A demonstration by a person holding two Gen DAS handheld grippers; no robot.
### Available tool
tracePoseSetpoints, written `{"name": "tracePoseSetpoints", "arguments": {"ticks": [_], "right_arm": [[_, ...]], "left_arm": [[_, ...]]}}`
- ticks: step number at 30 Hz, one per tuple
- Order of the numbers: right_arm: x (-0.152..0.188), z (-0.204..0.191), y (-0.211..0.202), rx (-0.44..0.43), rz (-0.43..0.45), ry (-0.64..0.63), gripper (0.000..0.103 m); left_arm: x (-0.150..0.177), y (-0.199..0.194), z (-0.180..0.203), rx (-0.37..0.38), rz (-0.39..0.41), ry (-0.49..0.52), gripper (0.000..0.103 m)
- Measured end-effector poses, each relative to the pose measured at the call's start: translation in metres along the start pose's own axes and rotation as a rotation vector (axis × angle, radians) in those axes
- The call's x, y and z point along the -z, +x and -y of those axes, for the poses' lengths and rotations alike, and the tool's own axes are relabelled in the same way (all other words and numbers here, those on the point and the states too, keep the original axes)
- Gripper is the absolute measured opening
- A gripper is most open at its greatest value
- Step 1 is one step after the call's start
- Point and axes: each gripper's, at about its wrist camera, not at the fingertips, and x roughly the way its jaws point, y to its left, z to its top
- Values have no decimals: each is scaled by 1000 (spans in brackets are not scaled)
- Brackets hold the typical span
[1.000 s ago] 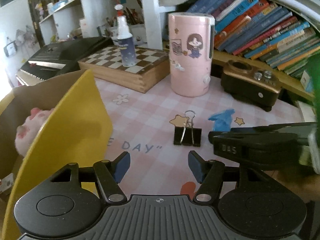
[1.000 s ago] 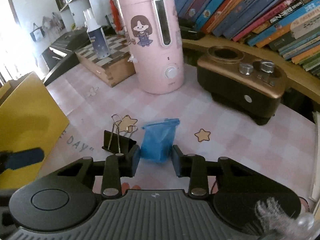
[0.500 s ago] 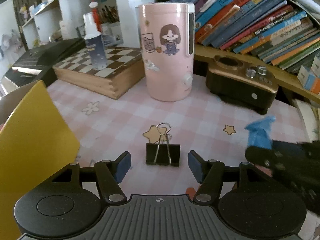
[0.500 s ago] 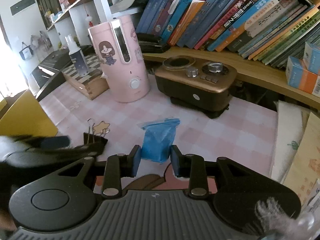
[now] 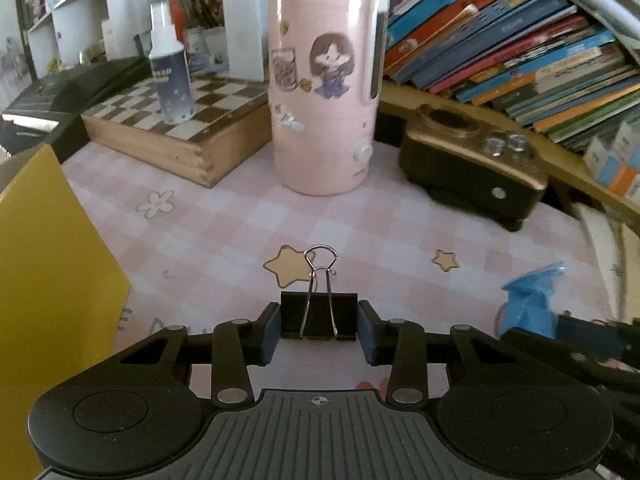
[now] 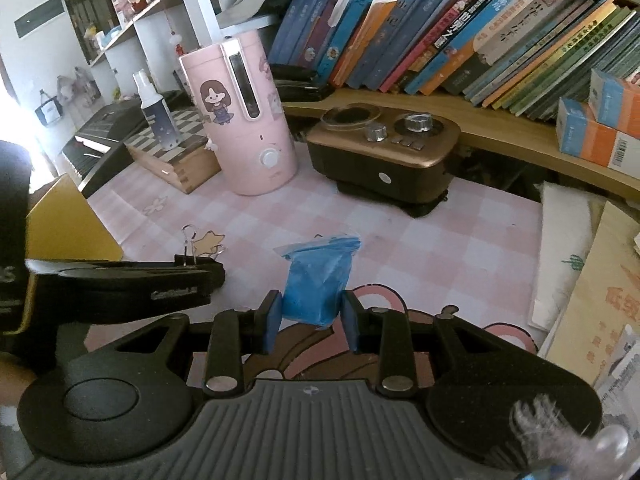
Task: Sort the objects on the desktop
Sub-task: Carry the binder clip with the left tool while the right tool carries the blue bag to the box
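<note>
Closing my left gripper jaws onto the binder clip, seemingly touching, while the right gripper is clamping the blue bag at two o'clock for sorting.

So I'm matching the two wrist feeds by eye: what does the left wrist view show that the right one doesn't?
Left wrist only: the left gripper, its jaws just closed in around the black binder clip.
Right wrist only: the right gripper shut on the blue bag, and orange-and-blue boxes on the shelf.
Both: the pink humidifier, chessboard box, spray bottle and yellow box.
</note>
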Motion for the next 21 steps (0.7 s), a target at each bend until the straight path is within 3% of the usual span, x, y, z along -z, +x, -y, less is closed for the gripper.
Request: {"name": "tracePoseSetpoints", "arguments": {"ticks": [21], "right_arm": [[29, -46, -62, -27, -39, -3, 30]], "left_arm": [[45, -132, -32, 12, 80, 1, 38]]}}
